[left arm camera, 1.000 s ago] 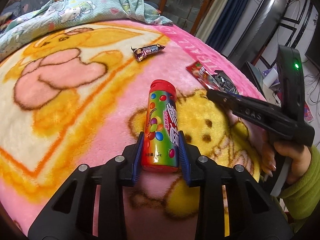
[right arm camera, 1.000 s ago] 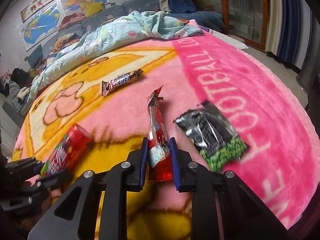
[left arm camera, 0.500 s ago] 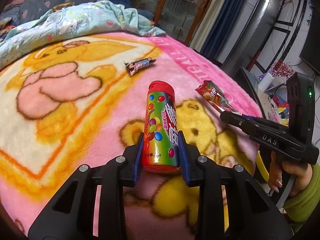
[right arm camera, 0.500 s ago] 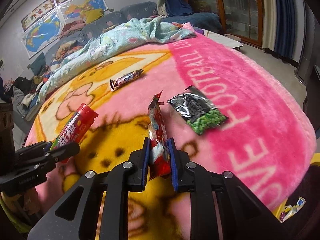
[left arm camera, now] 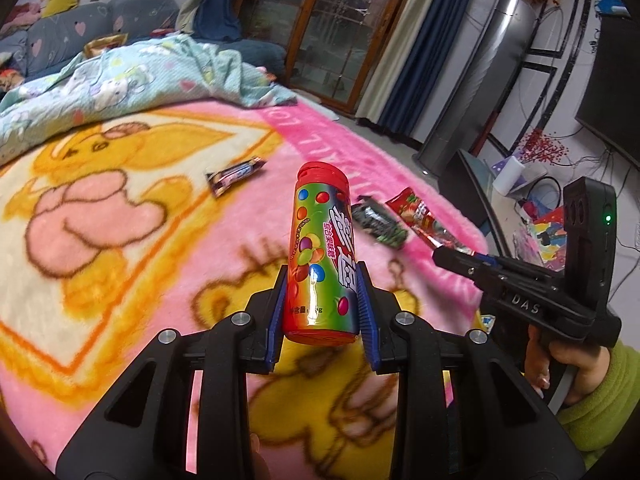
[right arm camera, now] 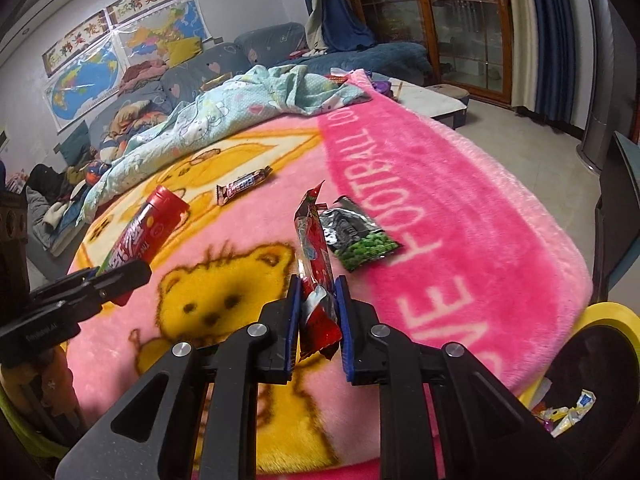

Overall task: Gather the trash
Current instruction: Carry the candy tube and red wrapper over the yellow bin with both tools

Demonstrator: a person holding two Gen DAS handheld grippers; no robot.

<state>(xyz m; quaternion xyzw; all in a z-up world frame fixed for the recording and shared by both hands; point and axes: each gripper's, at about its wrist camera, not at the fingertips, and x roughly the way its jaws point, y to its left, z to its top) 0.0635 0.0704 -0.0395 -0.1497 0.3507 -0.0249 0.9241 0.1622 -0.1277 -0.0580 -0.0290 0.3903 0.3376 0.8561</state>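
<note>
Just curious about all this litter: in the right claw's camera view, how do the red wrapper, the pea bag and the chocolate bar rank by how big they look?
1. Red wrapper, largest, though it's nearest the camera.
2. Pea bag.
3. Chocolate bar, smallest, and farthest away.

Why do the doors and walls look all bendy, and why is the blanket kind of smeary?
Left wrist view: the fisheye lens bows the wooden glass doors, and the fluffy pink cartoon blanket is motion-smeared while the colourful candy tube stays sharp and glossy. Right wrist view: the walls curve the same way, and the dark corners are the lens rim.
</note>
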